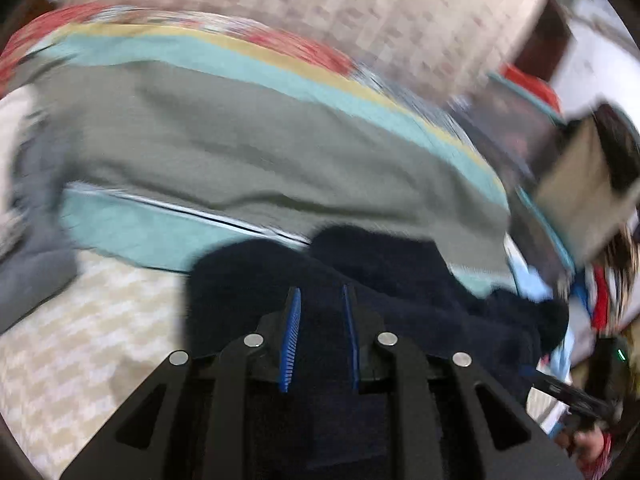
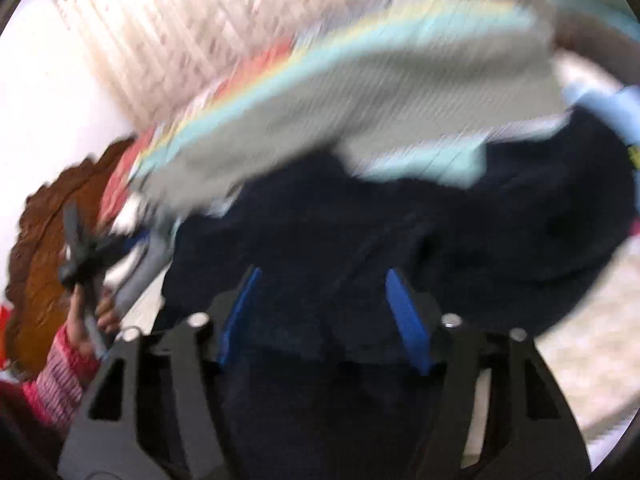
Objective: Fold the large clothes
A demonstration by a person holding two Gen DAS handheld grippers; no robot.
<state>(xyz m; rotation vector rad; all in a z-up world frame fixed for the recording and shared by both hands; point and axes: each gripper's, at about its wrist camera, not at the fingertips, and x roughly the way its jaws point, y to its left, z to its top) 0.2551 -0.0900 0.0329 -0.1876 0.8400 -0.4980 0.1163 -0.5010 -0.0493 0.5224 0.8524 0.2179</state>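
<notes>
A dark navy garment [image 1: 400,280] hangs bunched in front of both cameras. My left gripper [image 1: 322,296] has its blue pads close together with the navy cloth between them. In the right wrist view the navy garment [image 2: 360,240] fills the middle, and my right gripper [image 2: 324,280] has its blue pads wider apart with cloth lying between them; blur hides whether they pinch it. The other gripper shows at each view's edge: the right one [image 1: 576,400], the left one [image 2: 80,256].
A bed with a grey, teal, yellow and red striped cover [image 1: 240,140] lies beyond, also in the right wrist view [image 2: 360,80]. A cream patterned floor [image 1: 80,340], a grey cloth [image 1: 36,240] at left and a brown carved headboard [image 2: 36,280] show. Both views are motion-blurred.
</notes>
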